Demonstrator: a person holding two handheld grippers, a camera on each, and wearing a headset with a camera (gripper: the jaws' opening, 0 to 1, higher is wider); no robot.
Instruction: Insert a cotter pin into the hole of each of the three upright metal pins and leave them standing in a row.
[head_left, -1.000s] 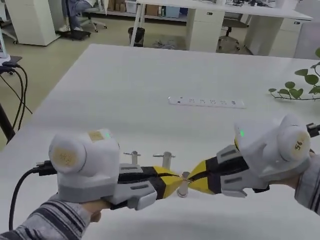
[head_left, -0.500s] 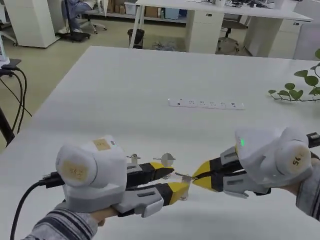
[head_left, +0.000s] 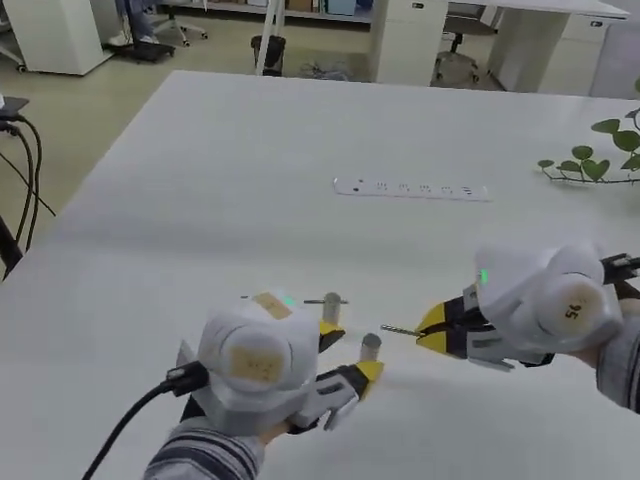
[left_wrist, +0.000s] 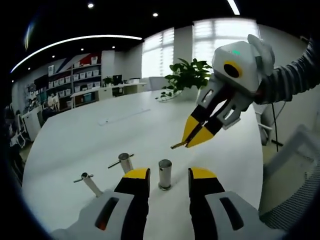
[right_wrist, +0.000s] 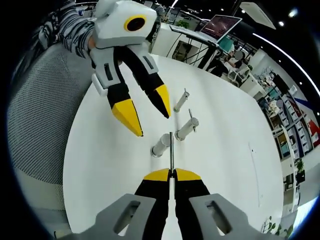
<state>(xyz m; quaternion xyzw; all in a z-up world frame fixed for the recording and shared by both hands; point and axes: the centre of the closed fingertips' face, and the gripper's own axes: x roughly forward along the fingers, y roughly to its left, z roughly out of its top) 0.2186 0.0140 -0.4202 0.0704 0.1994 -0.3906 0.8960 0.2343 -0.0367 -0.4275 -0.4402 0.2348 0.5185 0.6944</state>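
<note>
Three upright metal pins stand in a row. The nearest pin (left_wrist: 164, 174) (head_left: 371, 346) (right_wrist: 161, 145) has a bare top. The middle pin (left_wrist: 125, 162) (head_left: 331, 301) (right_wrist: 186, 129) and the far pin (left_wrist: 90, 183) (right_wrist: 181, 101) each carry a cotter pin crosswise. My left gripper (head_left: 350, 353) (left_wrist: 168, 175) (right_wrist: 150, 112) is open, its jaws on either side of the bare pin without touching it. My right gripper (head_left: 430, 330) (right_wrist: 171, 174) (left_wrist: 196, 139) is shut on a thin cotter pin (head_left: 400, 329) (right_wrist: 171, 150) (left_wrist: 178, 145), whose tip hangs just short of the bare pin's top.
A white power strip (head_left: 410, 189) lies at the middle of the white table (head_left: 200, 180). A leafy plant sprig (head_left: 595, 165) lies at the right edge. Office desks and chairs stand beyond the table's far edge.
My left gripper, shut at the nearest pin a second ago, has opened and drawn back toward me. My right gripper has backed off to the right with the cotter pin.
</note>
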